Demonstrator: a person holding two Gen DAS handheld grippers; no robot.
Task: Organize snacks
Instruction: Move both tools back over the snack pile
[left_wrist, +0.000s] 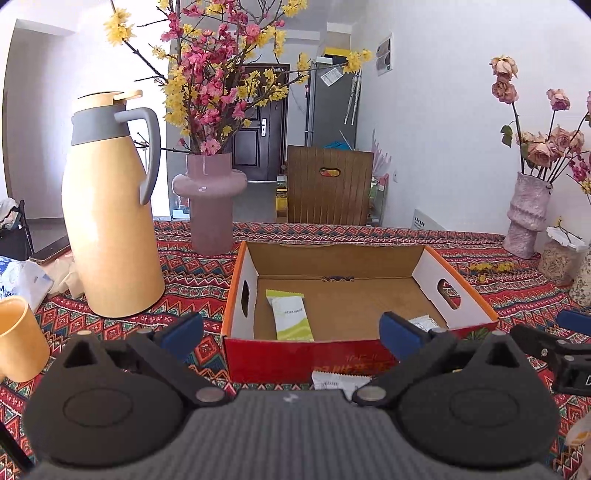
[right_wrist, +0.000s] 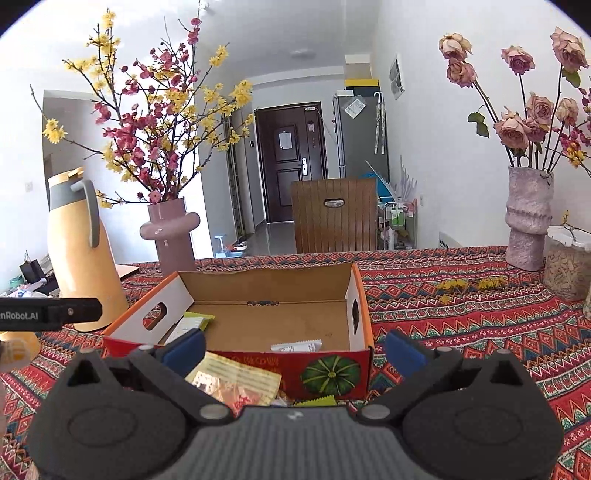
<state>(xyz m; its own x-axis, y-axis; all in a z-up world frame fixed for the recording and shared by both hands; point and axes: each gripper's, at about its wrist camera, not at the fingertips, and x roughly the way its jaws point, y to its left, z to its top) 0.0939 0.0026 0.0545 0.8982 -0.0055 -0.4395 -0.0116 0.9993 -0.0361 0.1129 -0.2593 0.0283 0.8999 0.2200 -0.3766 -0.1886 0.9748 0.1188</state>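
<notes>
Cardboard box (left_wrist: 343, 258): sat mid-table, green snack bar (left_wrist: 291, 314) lying inside at left, white sachet (right_wrist: 295, 346) at near wall.
Left gripper (left_wrist: 291, 328): fingers spread wide, empty.
Right gripper (right_wrist: 293, 349): same, released.
Next step: probably grab yellow packet (right_wrist: 236, 380) near box front; pinch its edge, lift over wall.
Table: patterned red cloth (right_wrist: 461, 325), thermos (left_wrist: 107, 221) left, vases far.

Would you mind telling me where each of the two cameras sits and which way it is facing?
Left wrist view: sits on the left tool, looking forward and slightly down at the cardboard box from its near left side; its own open fingers show, and the right tool at the right edge.
Right wrist view: sits on the right tool, facing the same box from its near right; its open fingers show, and part of the left tool at the left edge.
Shared: box, yellow jug, pink vase, green packet.
</notes>
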